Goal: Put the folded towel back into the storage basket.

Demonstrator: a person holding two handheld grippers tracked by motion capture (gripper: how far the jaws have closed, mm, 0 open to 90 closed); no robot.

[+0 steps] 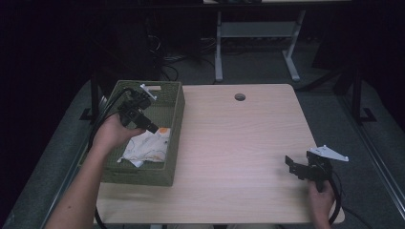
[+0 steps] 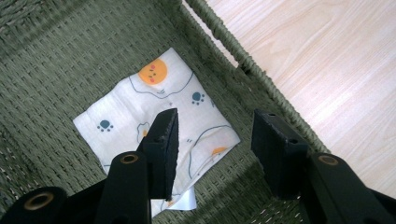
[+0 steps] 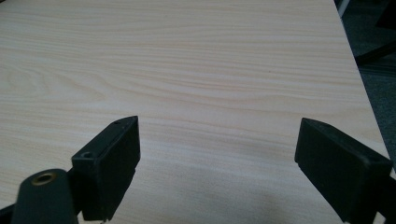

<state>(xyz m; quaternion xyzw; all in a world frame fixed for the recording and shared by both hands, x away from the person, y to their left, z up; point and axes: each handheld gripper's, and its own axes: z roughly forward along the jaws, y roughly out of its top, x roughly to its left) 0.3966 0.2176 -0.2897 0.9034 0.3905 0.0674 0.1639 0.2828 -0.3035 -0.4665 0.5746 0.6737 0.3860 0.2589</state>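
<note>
A folded white cloth (image 2: pixel 154 109), printed with paw marks and orange faces but no readable writing, lies flat in the woven green basket (image 1: pixel 174 119) at the frame's left. The left gripper (image 2: pixel 215 140) hovers released above it; the right gripper (image 3: pixel 217 163) gapes over bare table (image 1: pixel 239 143).

The left forearm comes in from seven o'clock, its hand tilting the left tongs (image 1: pixel 152 128) down toward four o'clock, jaws parted with nothing between the pads. At five o'clock the right hand holds the right tongs (image 1: pixel 288 162) level, pointing toward nine o'clock, jaws wide apart.
</note>
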